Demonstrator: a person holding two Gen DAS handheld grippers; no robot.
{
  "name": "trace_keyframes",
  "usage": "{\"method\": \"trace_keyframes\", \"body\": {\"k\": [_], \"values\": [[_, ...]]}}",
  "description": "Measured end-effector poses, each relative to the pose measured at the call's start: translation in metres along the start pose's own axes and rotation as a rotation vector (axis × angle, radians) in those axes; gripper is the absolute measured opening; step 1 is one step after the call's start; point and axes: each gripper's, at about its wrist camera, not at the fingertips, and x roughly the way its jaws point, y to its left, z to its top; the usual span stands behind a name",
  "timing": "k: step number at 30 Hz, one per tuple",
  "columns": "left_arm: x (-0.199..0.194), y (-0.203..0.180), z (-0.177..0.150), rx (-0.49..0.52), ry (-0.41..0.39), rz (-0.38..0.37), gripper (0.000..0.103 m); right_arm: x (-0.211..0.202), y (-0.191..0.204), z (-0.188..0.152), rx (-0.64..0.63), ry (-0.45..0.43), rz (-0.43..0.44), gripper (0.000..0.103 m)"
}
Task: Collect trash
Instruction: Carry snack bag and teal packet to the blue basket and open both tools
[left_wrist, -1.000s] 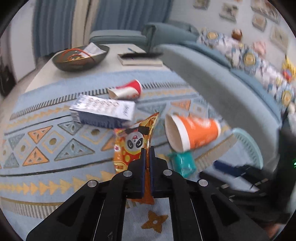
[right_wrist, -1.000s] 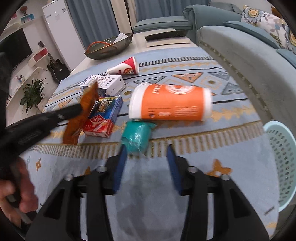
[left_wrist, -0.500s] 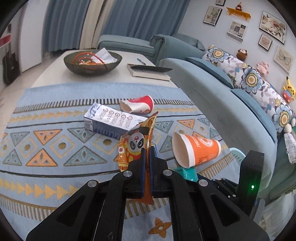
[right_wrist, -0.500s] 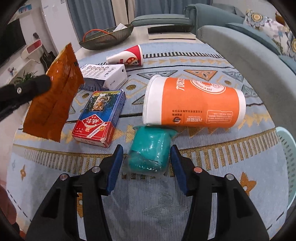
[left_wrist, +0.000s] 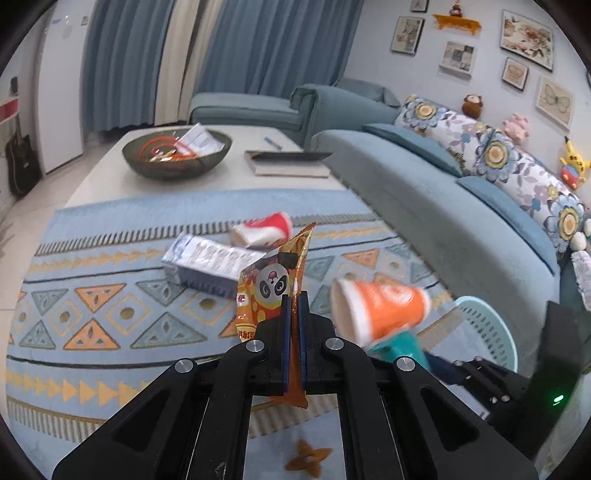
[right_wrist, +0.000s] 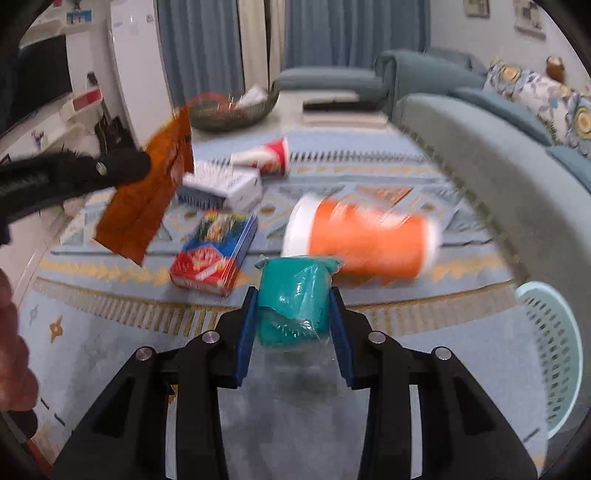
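Note:
My left gripper is shut on an orange panda snack bag and holds it above the rug; the bag also shows in the right wrist view. My right gripper is shut on a teal packet, lifted off the rug. On the rug lie an orange paper cup, a red and blue box, a white carton and a red and white cup. A pale green basket stands at the right by the sofa.
A grey-blue sofa runs along the right. A low white table behind the rug carries a dark bowl and a book. A guitar leans at the far left.
My right gripper moved in around the teal packet, closed on it and lifted it. My left gripper rose with the snack bag. The orange cup looks blurred, as if moving.

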Motion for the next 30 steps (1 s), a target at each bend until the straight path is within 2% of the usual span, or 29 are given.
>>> {"method": "trace_keyframes", "body": {"k": [7, 13, 17, 21, 25, 30], "values": [[-0.014, -0.032, 0.005, -0.027, -0.003, -0.195, 0.002, -0.063, -0.057, 0.011, 0.100, -0.108, -0.075, 0.034], [-0.016, -0.094, 0.011, 0.015, 0.018, -0.318, 0.002, -0.109, -0.120, 0.012, 0.161, -0.149, -0.194, 0.034], [-0.011, -0.154, 0.015, 0.070, 0.025, -0.408, 0.002, -0.134, -0.168, 0.003, 0.241, -0.167, -0.252, 0.034], [0.002, -0.215, 0.013, 0.142, 0.049, -0.466, 0.002, -0.144, -0.217, -0.014, 0.322, -0.151, -0.315, 0.034], [0.022, -0.273, 0.003, 0.206, 0.088, -0.507, 0.002, -0.138, -0.260, -0.040, 0.401, -0.086, -0.366, 0.034], [0.059, -0.315, -0.017, 0.223, 0.165, -0.536, 0.002, -0.117, -0.294, -0.070, 0.475, -0.002, -0.381, 0.034]]}}
